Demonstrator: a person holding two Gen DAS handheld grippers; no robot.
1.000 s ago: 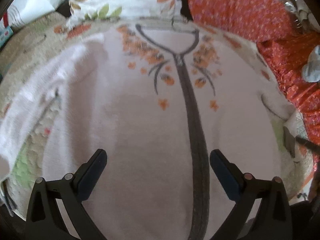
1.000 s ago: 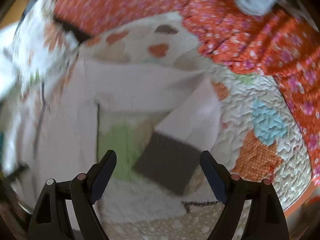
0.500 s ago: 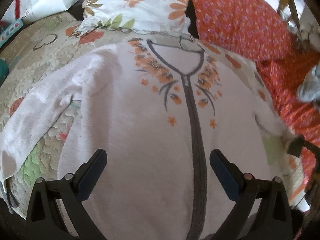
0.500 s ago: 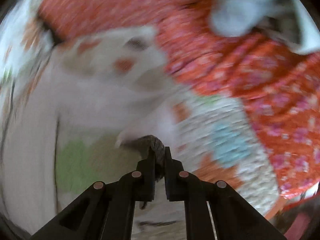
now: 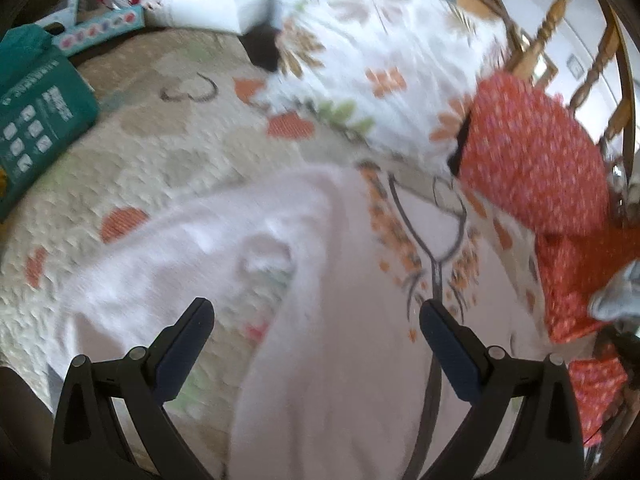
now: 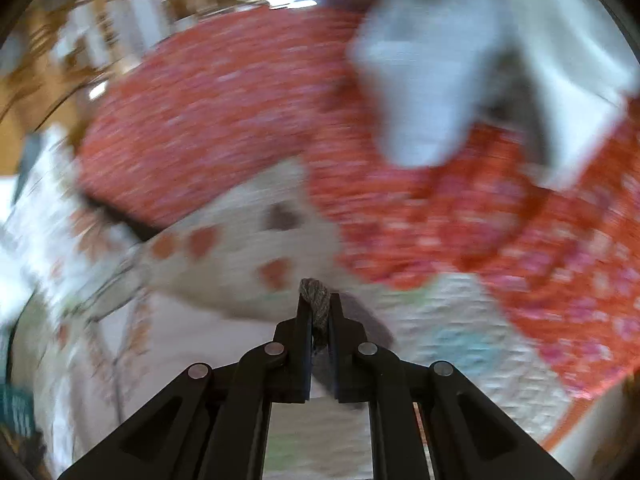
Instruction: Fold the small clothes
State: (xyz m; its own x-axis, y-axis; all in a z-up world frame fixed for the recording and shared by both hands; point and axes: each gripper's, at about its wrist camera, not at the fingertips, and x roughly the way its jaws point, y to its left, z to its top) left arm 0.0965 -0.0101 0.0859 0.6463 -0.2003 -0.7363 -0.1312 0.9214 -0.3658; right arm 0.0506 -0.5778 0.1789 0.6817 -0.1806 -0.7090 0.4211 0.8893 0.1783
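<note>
The right gripper (image 6: 319, 312) pinches the grey cuff (image 6: 316, 300) to fold the sleeve; the left gripper (image 5: 316, 332) hovers wide open, empty, over the pink jacket (image 5: 340, 320) on the quilt (image 5: 160, 168).

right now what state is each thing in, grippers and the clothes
left gripper: open, above the jacket, holding nothing
right gripper: shut on the grey cuff
pink jacket: front up on the quilt, zipped, one sleeve spread out
</note>
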